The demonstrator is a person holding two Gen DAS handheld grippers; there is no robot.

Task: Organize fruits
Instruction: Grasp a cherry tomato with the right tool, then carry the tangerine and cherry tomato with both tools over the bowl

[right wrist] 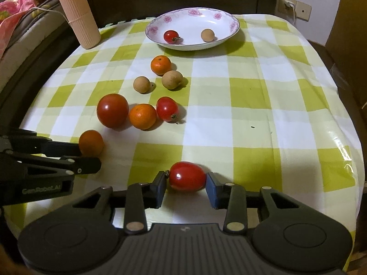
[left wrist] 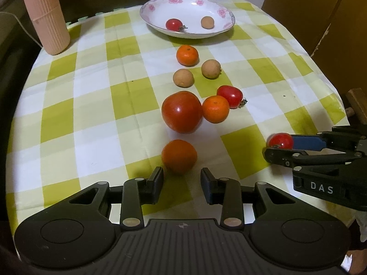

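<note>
Your right tongs are sitting low at the near edge of the tabletop, jaws spread around a small oblong red tomato. The right pad looks to be touching it and the left pad is sitting at its stem end; I cannot tell if they are actually squeezing.

Your left tongs are sitting open, with the nearest orange fruit just beyond the fingertips, lined up with the gap and not between them. In the right wrist view, the left tongs are lying right beside that same orange fruit.

Far from you, a big red tomato is touching a mandarin, and another small red tomato is sitting just right of them. Farther on, two brown longans are lying near each other, with a second mandarin just past them.

At the far end, a white floral plate is holding a cherry tomato and a longan, well apart from each other. A pink ribbed cylinder is standing upright at the far left corner. The tabletop is wearing a green and white checked cloth.
</note>
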